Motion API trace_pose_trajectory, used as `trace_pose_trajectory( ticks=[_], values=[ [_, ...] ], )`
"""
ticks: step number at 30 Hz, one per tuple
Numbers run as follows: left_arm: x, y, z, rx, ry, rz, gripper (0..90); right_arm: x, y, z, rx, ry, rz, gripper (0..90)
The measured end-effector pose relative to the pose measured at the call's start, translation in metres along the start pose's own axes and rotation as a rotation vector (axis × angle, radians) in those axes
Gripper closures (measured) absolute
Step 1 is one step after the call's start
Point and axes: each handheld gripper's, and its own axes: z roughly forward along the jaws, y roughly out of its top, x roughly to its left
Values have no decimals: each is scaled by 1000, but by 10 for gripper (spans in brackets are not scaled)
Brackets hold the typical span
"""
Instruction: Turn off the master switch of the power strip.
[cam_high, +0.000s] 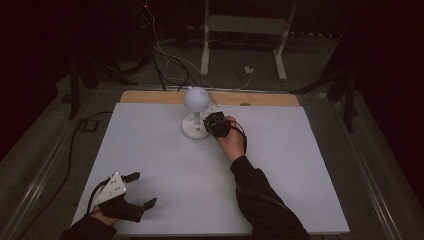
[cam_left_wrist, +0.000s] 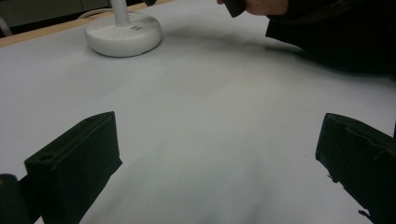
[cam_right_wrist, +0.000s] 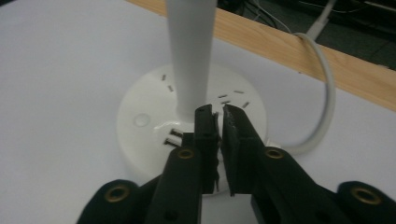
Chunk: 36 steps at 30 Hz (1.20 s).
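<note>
A white desk lamp stands at the far middle of the white table (cam_high: 150, 145), with a globe head (cam_high: 196, 98) over a round base (cam_high: 194, 129). My right gripper (cam_high: 211, 122) sits at the base's right side. In the right gripper view its tips (cam_right_wrist: 217, 111) hover over the base (cam_right_wrist: 149, 112) just in front of the stem (cam_right_wrist: 190, 51), closed to a thin slit with nothing gripped. My left gripper (cam_high: 142, 189) rests near the front left corner, wide open and empty. In the left gripper view its jaws (cam_left_wrist: 219, 126) frame bare table, with the lamp base (cam_left_wrist: 123, 35) far off.
The lamp's white cord (cam_right_wrist: 327, 84) loops off the base toward the wooden strip (cam_right_wrist: 280, 42) along the table's far edge. Behind the table, cables and a white stand (cam_high: 245, 30) lie on the dark floor. The right forearm's dark sleeve (cam_high: 260, 200) crosses the front right.
</note>
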Motion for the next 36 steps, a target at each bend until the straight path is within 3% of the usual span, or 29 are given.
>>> trace_pose_trajectory(
  ticks=[1, 2, 5, 9, 11, 19, 24, 28, 36],
  values=[
    [0, 0, 0, 0, -1, 2, 3, 1, -1, -3, -11, 13, -14, 732],
    [0, 0, 0, 0, 0, 3, 3, 1, -1, -3, -11, 13, -14, 732],
    [0, 0, 0, 0, 1, 2, 3, 4, -1, -8, -19, 37, -29, 555],
    [0, 0, 0, 0, 1, 1, 3, 3, -2, -16, -42, 88, -10, 325],
    [0, 0, 0, -1, 0, 2, 3, 2, -3, -20, -49, 107, -2, 243],
    [-1, 0, 1, 0, 1, 6, 3, -5, -8, -36, -49, 268, -13, 26],
    [-1, 0, 1, 2, 1, 6, 3, -8, -7, -48, -27, 303, -38, 8],
    [-1, 0, 1, 5, 1, 7, 3, -11, -7, -61, -31, 291, -46, 8],
    [-1, 0, 2, 9, 0, 6, 3, -20, -16, -89, -90, 247, -63, 7]
  ],
)
